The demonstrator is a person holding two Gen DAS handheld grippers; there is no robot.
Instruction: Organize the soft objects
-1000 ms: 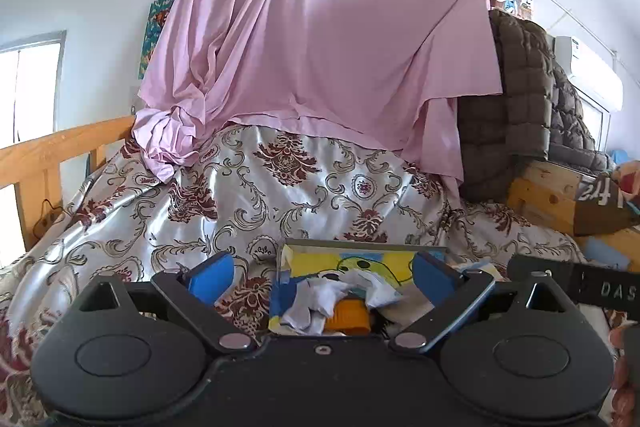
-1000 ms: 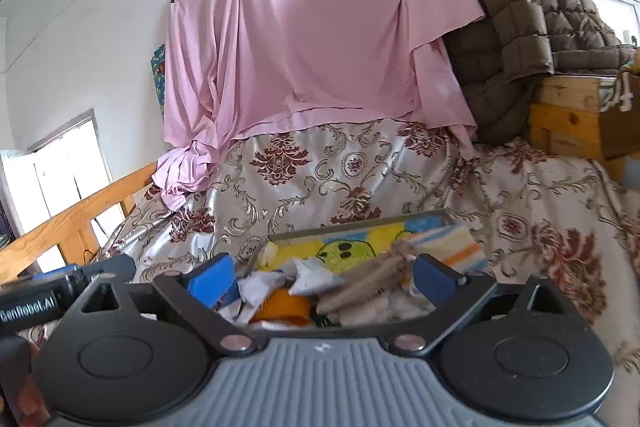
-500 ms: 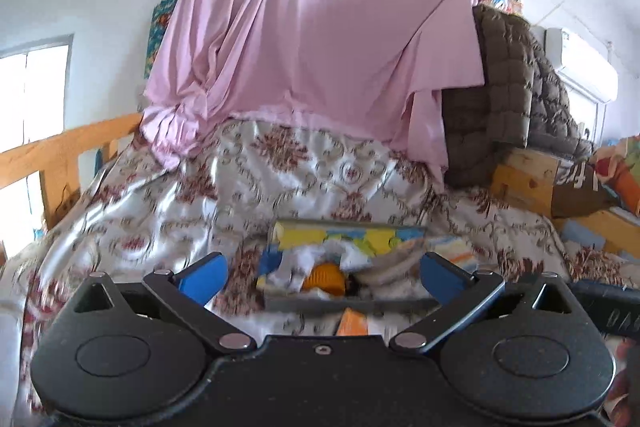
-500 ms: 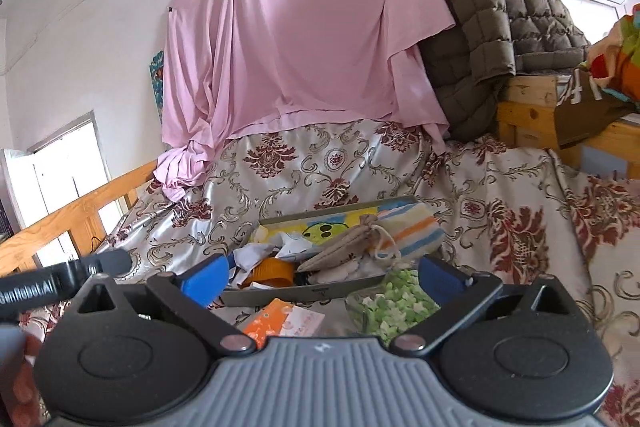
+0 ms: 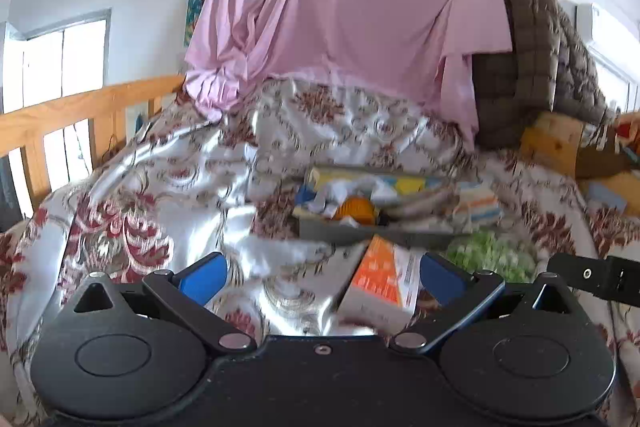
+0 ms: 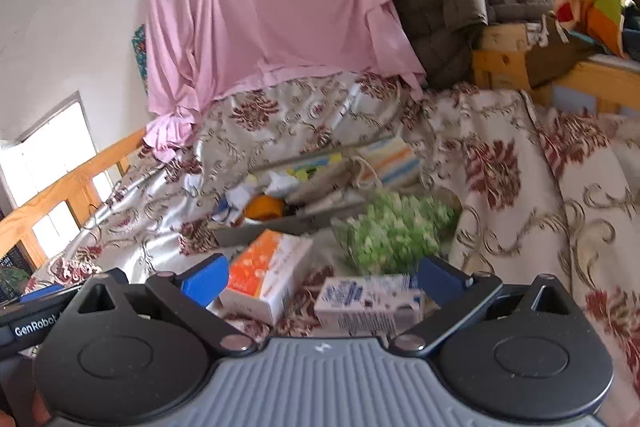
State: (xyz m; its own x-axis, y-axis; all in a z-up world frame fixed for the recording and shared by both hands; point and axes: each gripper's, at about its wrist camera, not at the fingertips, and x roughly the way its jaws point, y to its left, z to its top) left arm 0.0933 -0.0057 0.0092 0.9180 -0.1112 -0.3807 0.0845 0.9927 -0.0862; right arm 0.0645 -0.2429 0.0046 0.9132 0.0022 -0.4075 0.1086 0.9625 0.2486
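You have pulled both tools back from the tray [image 5: 336,229] in the last second. A second ago it filled the space between the fingers; now it lies farther off on the bedspread [image 5: 168,187], and more of the near bed shows. The left gripper [image 5: 322,273] has just been opening and now stands spread wide, with nothing between its pads. The right gripper [image 6: 322,279] is spread too and pinches nothing.

The soft things are in the tray: white cloth [image 6: 240,197], an orange ball-like piece [image 6: 266,207], a beige pouch [image 6: 332,181] with a cord and a striped cloth [image 6: 394,159] at its right end. So the tray looks loaded, though blur hides the details.

The retreat brings three new things into view just near of the tray: an orange box [image 6: 266,273] at left, a white and blue carton [image 6: 368,303] at right, and a green speckled bundle [image 6: 390,231] just beyond the carton, touching the tray's near rim as far as you can tell. The bundle looks soft, so it is probably the next thing to sort; the boxes look stiff and may not belong. Your right tool is nearer to it.
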